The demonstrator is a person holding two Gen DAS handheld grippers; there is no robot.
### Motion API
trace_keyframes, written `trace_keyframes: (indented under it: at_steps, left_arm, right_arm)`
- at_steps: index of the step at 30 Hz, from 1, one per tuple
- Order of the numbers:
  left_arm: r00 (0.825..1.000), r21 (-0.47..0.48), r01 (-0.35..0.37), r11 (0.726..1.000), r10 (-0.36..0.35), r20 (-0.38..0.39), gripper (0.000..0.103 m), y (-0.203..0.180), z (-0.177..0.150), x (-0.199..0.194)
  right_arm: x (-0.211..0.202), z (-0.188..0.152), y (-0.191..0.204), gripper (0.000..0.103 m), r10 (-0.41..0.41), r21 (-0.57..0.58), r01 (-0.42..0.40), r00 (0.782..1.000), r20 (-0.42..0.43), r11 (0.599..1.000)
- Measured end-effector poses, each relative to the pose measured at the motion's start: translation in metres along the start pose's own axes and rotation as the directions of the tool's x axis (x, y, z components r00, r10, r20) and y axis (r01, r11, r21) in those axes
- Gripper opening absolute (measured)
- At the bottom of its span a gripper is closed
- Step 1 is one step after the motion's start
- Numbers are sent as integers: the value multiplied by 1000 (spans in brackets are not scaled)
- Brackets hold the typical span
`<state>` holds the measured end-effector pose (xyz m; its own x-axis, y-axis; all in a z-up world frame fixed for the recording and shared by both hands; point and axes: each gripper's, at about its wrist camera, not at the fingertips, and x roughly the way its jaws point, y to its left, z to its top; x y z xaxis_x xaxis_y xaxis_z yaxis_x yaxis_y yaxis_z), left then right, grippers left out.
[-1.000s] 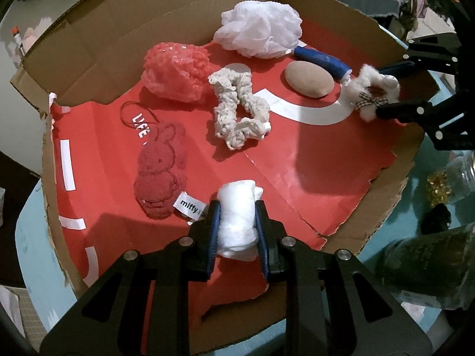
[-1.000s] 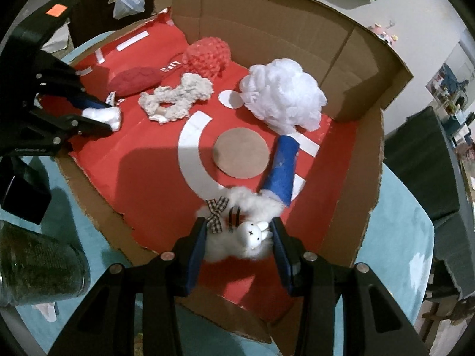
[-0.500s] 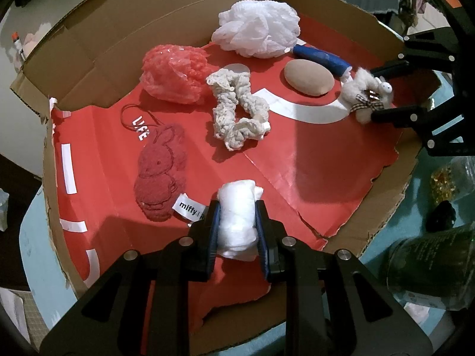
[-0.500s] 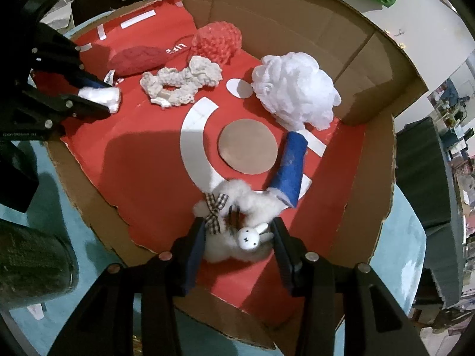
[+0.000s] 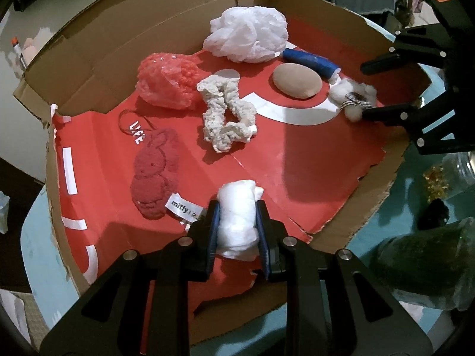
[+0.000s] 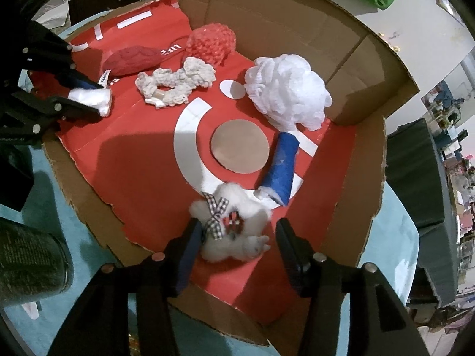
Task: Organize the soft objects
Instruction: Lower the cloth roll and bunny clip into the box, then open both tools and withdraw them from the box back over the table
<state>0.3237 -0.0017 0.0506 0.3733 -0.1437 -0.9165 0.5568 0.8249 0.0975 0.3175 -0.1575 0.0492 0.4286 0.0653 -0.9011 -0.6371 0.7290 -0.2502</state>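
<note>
While flattened red-lined box (image 5: 311, 178) rests on table (image 6: 397, 255): left tool (image 5: 237, 222) clamped tight on white cloth roll (image 5: 237, 216), box's 6 o'clock edge. Right tool (image 6: 234, 237) jaws opening, fluffy white toy (image 6: 237, 237) lying loose between, right pad clear of it, blue roll (image 6: 282, 166) just beyond at 1 o'clock.

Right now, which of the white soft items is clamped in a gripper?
The white rolled cloth, pinched by the left gripper. The fluffy bunny scrunchie lies loose between opening right jaws; the mesh pouf sits untouched.
</note>
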Motion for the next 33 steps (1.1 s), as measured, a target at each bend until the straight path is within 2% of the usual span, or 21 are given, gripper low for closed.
trace_keyframes:
  at_steps: [5, 7, 8, 9, 10, 17, 22, 24, 28, 30, 33]
  left_arm:
    - [1000, -17, 9, 1000, -9, 9, 23, 1, 2, -7]
    - [1000, -22, 9, 1000, -9, 13, 28, 2, 0, -11]
    - [1000, -23, 8, 1000, -8, 12, 37, 1, 0, -12]
    - [1000, -22, 7, 1000, -7, 13, 56, 2, -1, -12]
    - [1000, -23, 3, 1000, -3, 13, 62, 2, -2, -12]
    - [999, -55, -11, 998, 13, 45, 63, 4, -3, -18]
    - [989, -100, -20, 995, 34, 142, 64, 1, -12, -56]
    - [980, -130, -23, 991, 48, 193, 73, -3, -21, -75]
    - [941, -199, -48, 979, 111, 321, 76, -23, -47, -117]
    - [925, -235, -37, 971, 122, 359, 79, -33, -59, -132]
    - [881, -277, -12, 961, 141, 451, 89, -56, -87, -157]
  right_arm:
    - [-11, -2, -6, 61, -6, 27, 5, 999, 35, 1000]
    - [-22, -3, -8, 64, -13, 37, 11, 998, 63, 999]
    - [-28, -3, -8, 66, -13, 43, 10, 997, 79, 999]
    - [-35, -3, -9, 67, -13, 49, 8, 996, 93, 999]
    - [-39, -4, -8, 68, -14, 53, 9, 995, 103, 999]
    - [-68, -11, -8, 69, -14, 83, -1, 984, 177, 997]
    - [-110, -24, -4, 80, -22, 124, -13, 960, 278, 992]
    - [-126, -31, -2, 83, -34, 150, -15, 947, 320, 989]
    - [-167, -55, 7, 95, -41, 200, -48, 906, 422, 979]
    - [-185, -70, 16, 100, -59, 219, -51, 883, 466, 974]
    - [-205, -95, 32, 103, -94, 254, -49, 848, 521, 966]
